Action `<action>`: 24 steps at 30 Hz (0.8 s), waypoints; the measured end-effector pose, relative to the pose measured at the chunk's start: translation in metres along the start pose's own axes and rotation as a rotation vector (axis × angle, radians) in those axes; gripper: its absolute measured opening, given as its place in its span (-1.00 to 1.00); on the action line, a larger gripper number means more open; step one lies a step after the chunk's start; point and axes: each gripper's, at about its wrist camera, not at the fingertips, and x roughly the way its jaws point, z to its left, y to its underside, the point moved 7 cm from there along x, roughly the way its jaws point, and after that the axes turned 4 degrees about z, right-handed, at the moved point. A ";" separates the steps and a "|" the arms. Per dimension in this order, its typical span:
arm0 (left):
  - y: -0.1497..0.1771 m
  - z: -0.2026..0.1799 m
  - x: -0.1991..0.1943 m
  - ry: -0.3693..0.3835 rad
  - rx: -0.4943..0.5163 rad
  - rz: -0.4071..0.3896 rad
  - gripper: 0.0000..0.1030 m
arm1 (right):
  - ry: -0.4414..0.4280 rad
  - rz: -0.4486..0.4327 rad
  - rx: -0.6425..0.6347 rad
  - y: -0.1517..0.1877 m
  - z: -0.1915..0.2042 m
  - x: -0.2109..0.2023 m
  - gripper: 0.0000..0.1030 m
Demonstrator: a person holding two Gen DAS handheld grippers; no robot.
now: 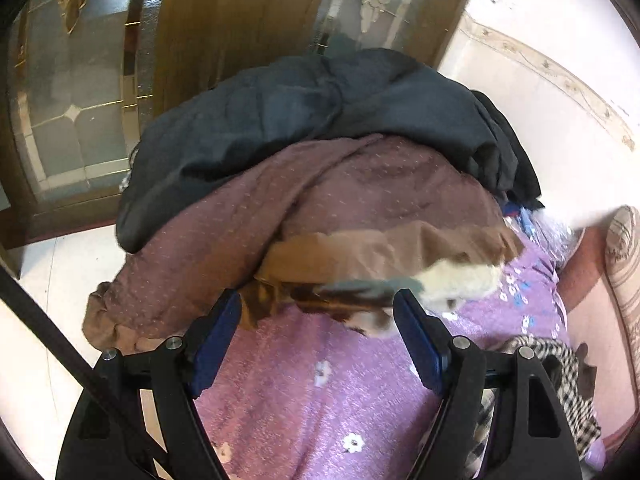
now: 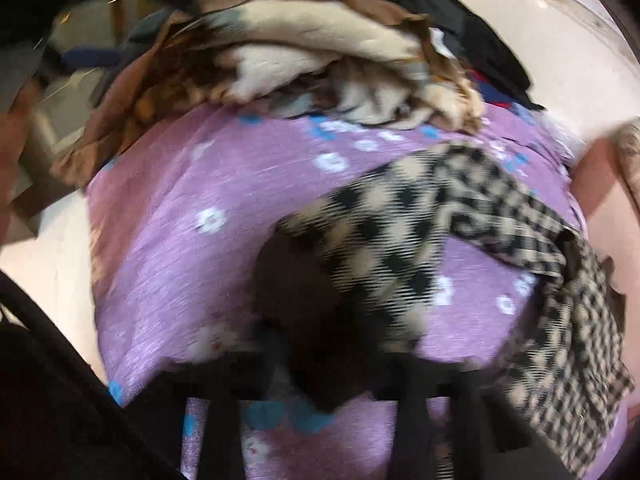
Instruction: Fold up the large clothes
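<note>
A purple flowered cloth lies spread under both grippers. On it lies a black-and-cream checked garment with a dark lining. Its dark end runs down into my right gripper, which is blurred and looks shut on it. My left gripper hovers open over the purple cloth, with nothing between its blue pads. Just beyond it is a pile of clothes: a cream fuzzy piece, a brown one, a mauve dotted one and a navy one.
A wooden door with glass panels stands behind the pile. White floor shows at the left. A pink seat with a striped arm borders the cloth on the right. A black strap crosses the lower left.
</note>
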 end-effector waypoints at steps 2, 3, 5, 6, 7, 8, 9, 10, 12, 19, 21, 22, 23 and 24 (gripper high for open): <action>0.005 -0.011 0.000 0.008 0.031 0.003 0.50 | -0.060 -0.028 0.091 -0.008 -0.019 -0.013 -0.83; 0.008 -0.017 0.000 0.014 0.049 0.004 0.50 | -0.070 -0.052 0.132 -0.012 -0.029 -0.022 -0.84; 0.015 -0.032 -0.001 0.024 0.092 0.005 0.50 | -0.096 -0.103 0.236 -0.018 -0.060 -0.045 -0.84; 0.019 -0.039 -0.001 0.033 0.112 0.008 0.50 | -0.102 -0.134 0.295 -0.019 -0.082 -0.059 -0.84; 0.022 -0.046 -0.001 0.043 0.129 0.013 0.50 | -0.099 -0.161 0.345 -0.019 -0.103 -0.071 -0.84; 0.027 -0.056 -0.002 0.057 0.149 0.019 0.50 | -0.092 -0.187 0.398 -0.016 -0.127 -0.085 -0.84; 0.032 -0.064 -0.002 0.069 0.167 0.026 0.50 | -0.082 -0.210 0.459 -0.010 -0.157 -0.099 -0.84; 0.038 -0.072 -0.003 0.080 0.183 0.032 0.50 | -0.070 -0.223 0.506 -0.002 -0.182 -0.109 -0.84; 0.050 -0.091 -0.006 0.102 0.234 0.040 0.50 | -0.022 -0.237 0.619 0.022 -0.241 -0.130 -0.84; 0.100 -0.175 -0.019 0.174 0.490 0.020 0.50 | 0.313 -0.105 1.018 0.171 -0.427 -0.144 -0.84; 0.113 -0.194 -0.019 0.187 0.537 0.029 0.50 | 0.403 0.062 1.073 0.220 -0.457 -0.124 -0.65; 0.120 -0.204 -0.018 0.197 0.553 0.039 0.50 | 0.428 0.116 1.098 0.240 -0.462 -0.121 -0.61; 0.124 -0.212 -0.017 0.207 0.564 0.049 0.50 | 0.433 0.118 1.120 0.256 -0.461 -0.123 -0.47; 0.129 -0.220 -0.014 0.214 0.576 0.062 0.50 | 0.414 0.086 1.139 0.268 -0.455 -0.130 -0.17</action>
